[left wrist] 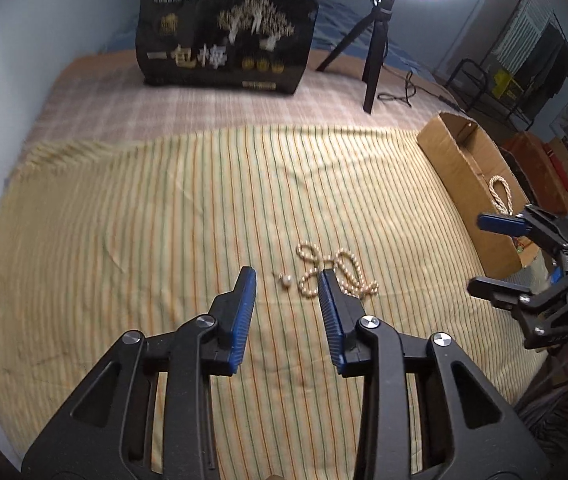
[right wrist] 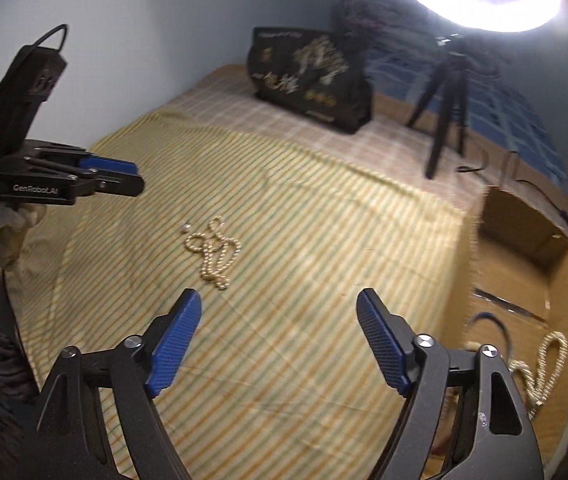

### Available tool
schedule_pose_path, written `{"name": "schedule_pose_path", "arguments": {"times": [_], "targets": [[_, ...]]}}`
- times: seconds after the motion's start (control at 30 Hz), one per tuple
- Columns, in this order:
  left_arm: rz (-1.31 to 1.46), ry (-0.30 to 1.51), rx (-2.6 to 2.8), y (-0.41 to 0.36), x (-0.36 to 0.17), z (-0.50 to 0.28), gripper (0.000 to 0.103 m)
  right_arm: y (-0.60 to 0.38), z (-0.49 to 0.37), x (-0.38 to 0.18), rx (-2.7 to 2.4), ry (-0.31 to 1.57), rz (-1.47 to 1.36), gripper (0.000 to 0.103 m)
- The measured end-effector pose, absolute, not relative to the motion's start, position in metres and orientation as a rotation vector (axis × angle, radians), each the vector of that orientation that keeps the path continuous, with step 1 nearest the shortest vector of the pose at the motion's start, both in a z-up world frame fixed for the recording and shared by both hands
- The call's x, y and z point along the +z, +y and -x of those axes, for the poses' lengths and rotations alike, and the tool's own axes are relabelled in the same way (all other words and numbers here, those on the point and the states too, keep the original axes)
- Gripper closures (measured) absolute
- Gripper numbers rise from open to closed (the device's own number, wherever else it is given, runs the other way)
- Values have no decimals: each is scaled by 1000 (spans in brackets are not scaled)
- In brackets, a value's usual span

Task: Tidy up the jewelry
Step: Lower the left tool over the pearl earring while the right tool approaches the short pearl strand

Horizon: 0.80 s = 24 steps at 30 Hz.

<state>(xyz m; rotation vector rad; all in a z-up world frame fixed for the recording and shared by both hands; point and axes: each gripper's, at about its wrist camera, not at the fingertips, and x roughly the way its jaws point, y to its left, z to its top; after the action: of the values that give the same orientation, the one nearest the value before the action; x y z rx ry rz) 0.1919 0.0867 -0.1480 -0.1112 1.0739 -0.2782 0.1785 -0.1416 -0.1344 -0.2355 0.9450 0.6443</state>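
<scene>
A cream pearl necklace [left wrist: 344, 276] [right wrist: 214, 252] lies tangled on the yellow striped cloth [left wrist: 124, 220], with a small single-pearl piece [left wrist: 286, 280] [right wrist: 186, 227] just left of it. My left gripper [left wrist: 287, 280] [right wrist: 139, 178] hovers above them, open; the single pearl shows in the gap between its tips, untouched. My right gripper [right wrist: 280, 298] [left wrist: 476, 253] stands wide open and empty beside the cardboard box [left wrist: 464, 160] [right wrist: 524, 240]. A twisted pale-gold rope chain [left wrist: 500, 192] [right wrist: 544, 364] lies inside the box.
A black bag with gold print [left wrist: 224, 44] [right wrist: 308, 76] stands at the back of the bed. A ring light on a small black tripod [left wrist: 376, 52] [right wrist: 444, 120] stands beside it, its cable trailing right. The wall runs along the left.
</scene>
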Motion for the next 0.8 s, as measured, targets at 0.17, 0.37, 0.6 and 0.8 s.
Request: {"name": "schedule_pose_path", "arguments": {"times": [0.17, 0.37, 0.6, 0.8], "targets": [[98, 1088, -320, 85, -161, -192, 78, -124, -185, -153, 690, 982, 249, 36], [105, 1103, -370, 81, -175, -194, 78, -106, -190, -173, 727, 1023, 270, 46], [80, 1120, -351, 79, -188, -200, 78, -93, -195, -188, 743, 1048, 291, 60], [78, 1121, -351, 77, -191, -203, 78, -81, -198, -197, 741, 1047, 308, 60]]}}
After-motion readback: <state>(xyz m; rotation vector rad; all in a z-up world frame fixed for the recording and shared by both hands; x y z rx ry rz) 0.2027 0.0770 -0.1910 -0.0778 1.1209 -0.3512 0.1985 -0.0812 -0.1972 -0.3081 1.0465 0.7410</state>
